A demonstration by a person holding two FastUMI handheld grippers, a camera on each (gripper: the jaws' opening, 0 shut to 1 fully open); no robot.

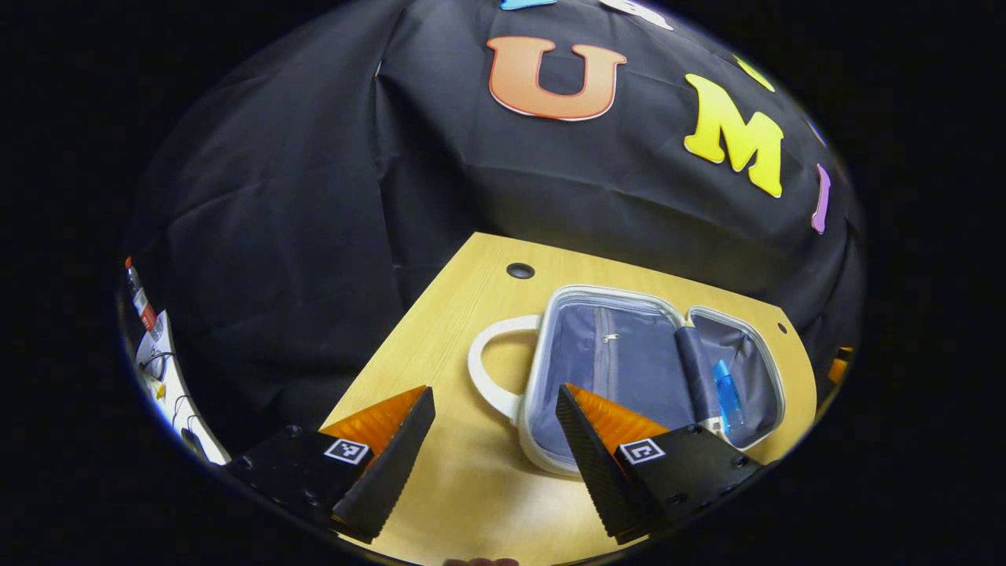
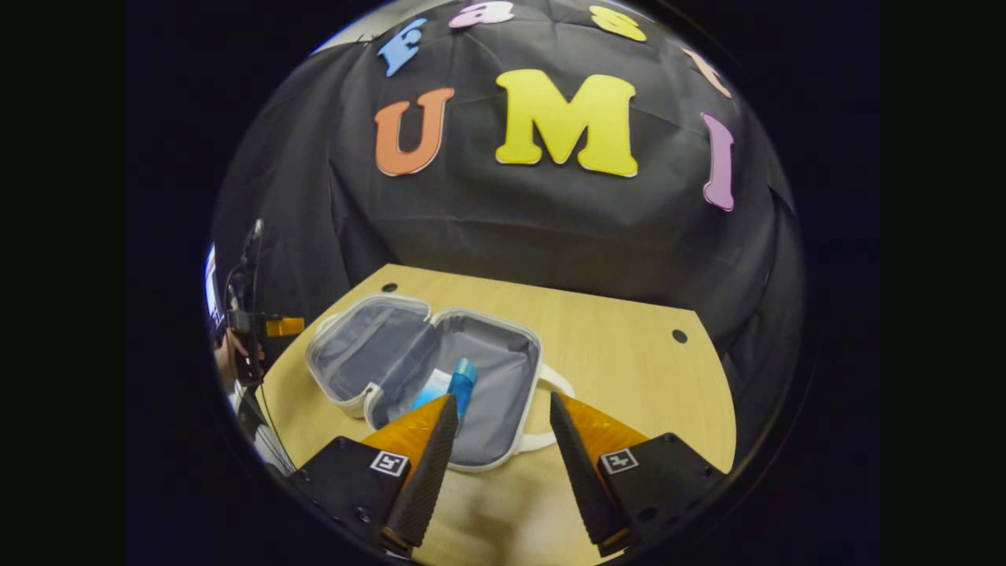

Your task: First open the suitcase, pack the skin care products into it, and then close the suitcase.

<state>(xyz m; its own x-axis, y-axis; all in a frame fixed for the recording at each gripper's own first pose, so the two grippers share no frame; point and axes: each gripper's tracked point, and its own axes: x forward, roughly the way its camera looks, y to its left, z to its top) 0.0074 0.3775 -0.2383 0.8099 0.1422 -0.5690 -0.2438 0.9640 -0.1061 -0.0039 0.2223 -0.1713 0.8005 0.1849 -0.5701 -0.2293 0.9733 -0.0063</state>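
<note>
The small suitcase (image 1: 629,369) lies open on the wooden table (image 1: 448,330), showing a white rim and grey lining, with its white handle (image 1: 483,369) towards my left gripper. A blue skin care tube (image 1: 727,393) rests in the far half. My left gripper (image 1: 493,388) is open and holds nothing, its right finger over the case's near rim. In the right gripper view the same suitcase (image 2: 369,354) is spread open with the blue tube (image 2: 462,384) in its nearer half. My right gripper (image 2: 503,397) is open just above that half's front rim, also holding nothing.
The left gripper, held by a hand (image 2: 255,334), shows at the table's left edge. The table has a cable hole (image 1: 519,270) and small holes (image 2: 680,336). Bare table (image 2: 629,354) stretches right of the case. A white surface with bottles and cables (image 1: 153,346) stands off to the far left.
</note>
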